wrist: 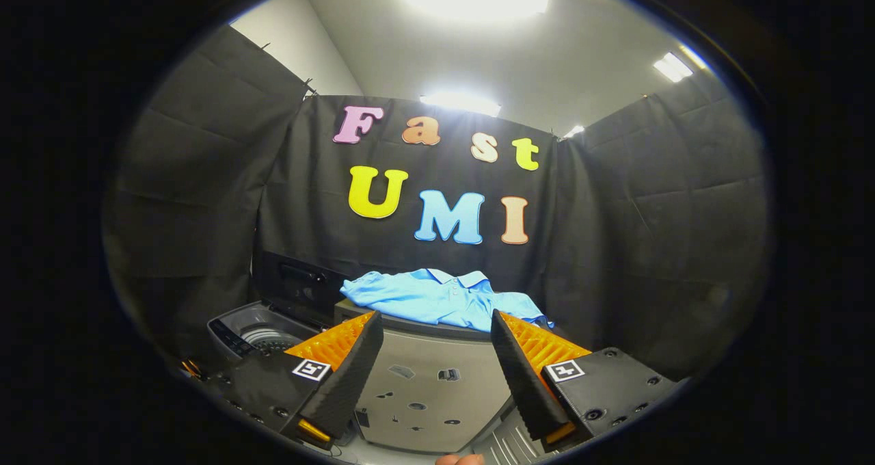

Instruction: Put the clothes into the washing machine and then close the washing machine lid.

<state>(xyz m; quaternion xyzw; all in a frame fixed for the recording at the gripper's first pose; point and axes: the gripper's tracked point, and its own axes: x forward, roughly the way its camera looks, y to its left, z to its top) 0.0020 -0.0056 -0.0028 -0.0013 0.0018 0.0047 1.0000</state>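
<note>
One blue shirt (441,297) lies on a grey cabinet (431,383), beyond the gripper (435,325), jaws wide apart, holding nothing. Washer (256,331) to the left, lid (297,284) up.

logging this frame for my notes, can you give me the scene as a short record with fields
garment: light blue collared polo shirt, lying spread on top of a grey cabinet, beyond the fingers
washer: dark grey top-loading washing machine, beside the cabinet, by the one finger
lid: black washer lid, raised, drum opening visible
gripper: two-finger gripper, fingers apart, holding nothing, aimed toward the shirt
task progress: shirt not yet grasped, lid not yet closed
</note>
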